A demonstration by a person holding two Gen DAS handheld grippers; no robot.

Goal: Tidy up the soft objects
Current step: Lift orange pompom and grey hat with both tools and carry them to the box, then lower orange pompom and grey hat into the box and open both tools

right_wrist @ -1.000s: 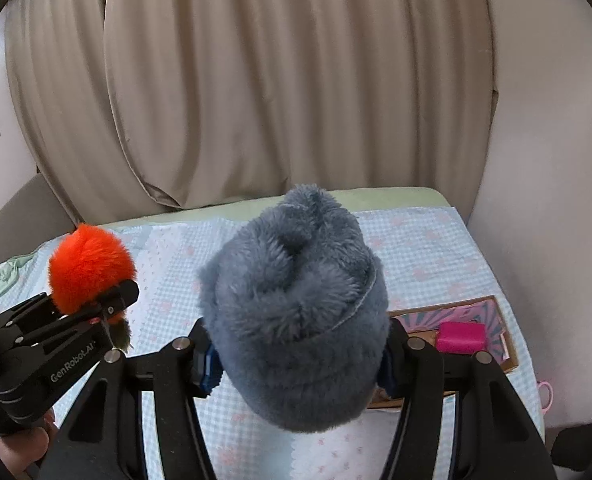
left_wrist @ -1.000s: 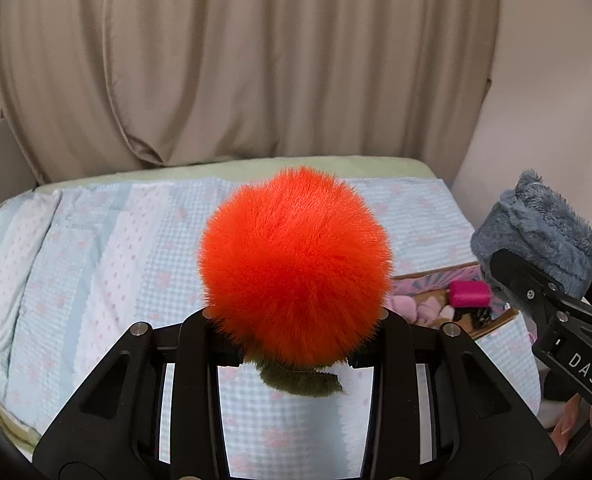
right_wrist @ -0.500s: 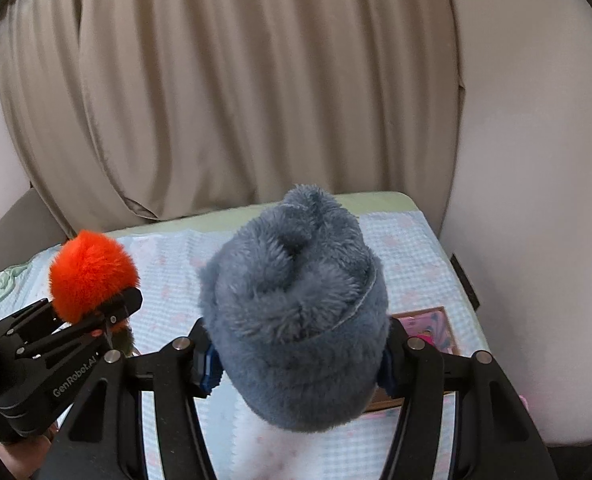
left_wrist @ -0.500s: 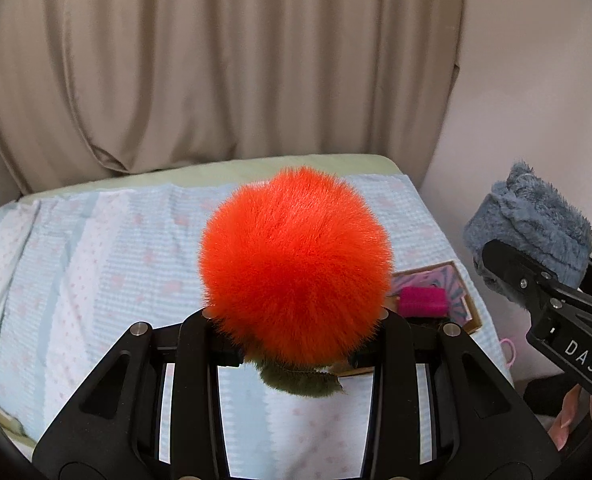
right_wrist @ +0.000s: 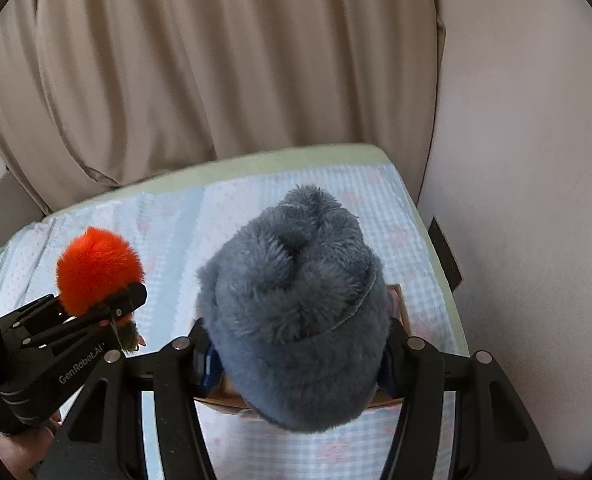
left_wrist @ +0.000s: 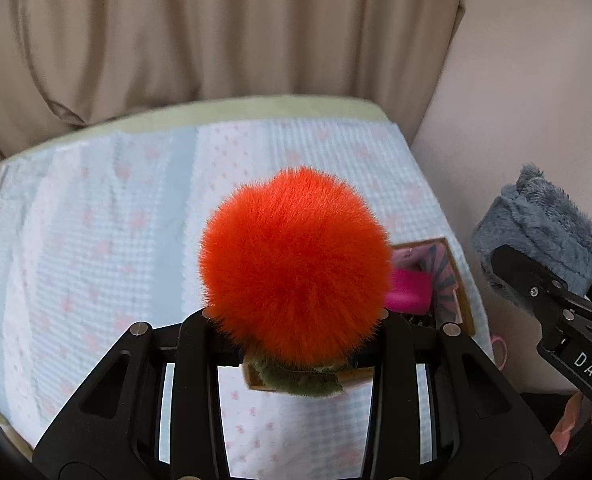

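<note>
My left gripper [left_wrist: 296,316] is shut on a fluffy orange pom-pom [left_wrist: 296,264] with a green leaf tuft under it, held above the bed. It also shows in the right wrist view [right_wrist: 98,268], at the left. My right gripper [right_wrist: 296,352] is shut on a grey plush bundle [right_wrist: 296,304], also seen at the right in the left wrist view [left_wrist: 535,240]. A patterned box [left_wrist: 451,276] with a pink item [left_wrist: 409,292] inside lies on the bed below both, mostly hidden by the held objects.
The bed has a light blue and pink checked cover [left_wrist: 96,240] with a green edge. Beige curtains [left_wrist: 216,32] hang behind it and a pale wall [right_wrist: 515,200] runs along the right side. A small pink loop [left_wrist: 499,350] lies by the bed's right edge.
Both grippers have moved right and forward over the bed with their objects still held. The box now sits closer, under the pom-pom and the grey bundle.
</note>
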